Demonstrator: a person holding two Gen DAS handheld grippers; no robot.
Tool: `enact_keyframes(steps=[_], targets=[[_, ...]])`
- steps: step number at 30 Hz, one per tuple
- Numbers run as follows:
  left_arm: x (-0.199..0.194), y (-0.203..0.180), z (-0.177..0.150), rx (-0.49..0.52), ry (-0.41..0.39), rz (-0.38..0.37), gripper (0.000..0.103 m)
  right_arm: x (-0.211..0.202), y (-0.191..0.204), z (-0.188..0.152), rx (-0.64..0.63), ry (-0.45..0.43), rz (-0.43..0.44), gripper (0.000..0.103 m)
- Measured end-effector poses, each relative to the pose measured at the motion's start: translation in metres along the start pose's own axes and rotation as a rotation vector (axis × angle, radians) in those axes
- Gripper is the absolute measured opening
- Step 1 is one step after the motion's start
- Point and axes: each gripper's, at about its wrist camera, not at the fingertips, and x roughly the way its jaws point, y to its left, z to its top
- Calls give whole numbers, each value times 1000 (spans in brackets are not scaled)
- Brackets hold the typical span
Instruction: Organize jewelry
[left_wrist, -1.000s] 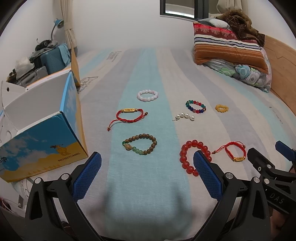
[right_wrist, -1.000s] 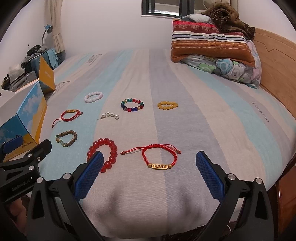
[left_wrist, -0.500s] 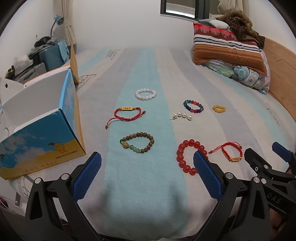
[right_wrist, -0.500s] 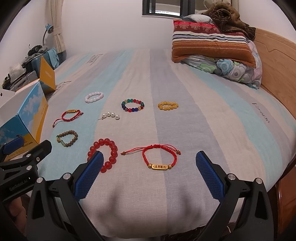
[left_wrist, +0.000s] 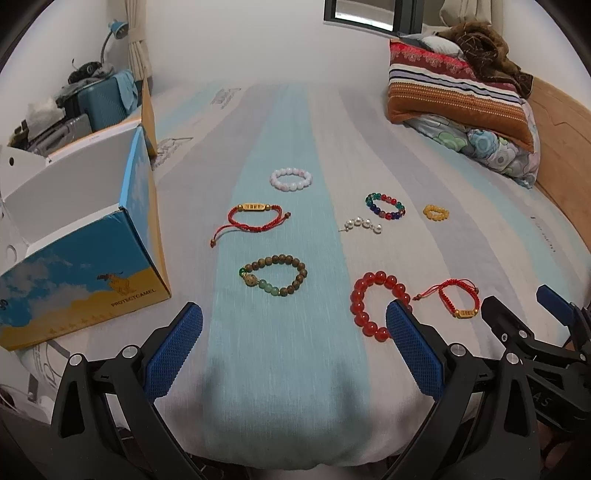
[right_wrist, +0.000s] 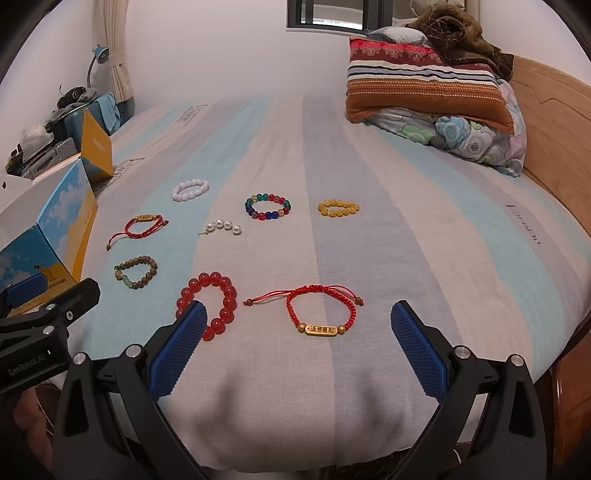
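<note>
Eight pieces of jewelry lie spread on the striped bed (right_wrist: 424, 236). The left gripper (left_wrist: 293, 343) and right gripper (right_wrist: 298, 339) both gape wide, holding nothing. From the right wrist view, the red cord bracelet (right_wrist: 319, 310) sits at twelve o'clock between the blue pads, the red bead bracelet (right_wrist: 212, 304) at ten. The open box (left_wrist: 74, 236), possibly cardboard, stands at nine.

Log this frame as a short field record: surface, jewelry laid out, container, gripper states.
surface: striped bedsheet
jewelry: eight pieces lying apart, including red bead bracelet, red cord bracelet, pearl strand, yellow bead bracelet
container: open blue-and-yellow box, at the left
left gripper: open, holding nothing
right gripper: open, holding nothing
</note>
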Motion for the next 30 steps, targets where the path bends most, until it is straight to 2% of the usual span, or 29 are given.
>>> enact_keyframes(steps=[30], targets=[[-6, -6, 0, 18, -5, 11, 97, -3, -1, 1, 0, 3, 2, 96]])
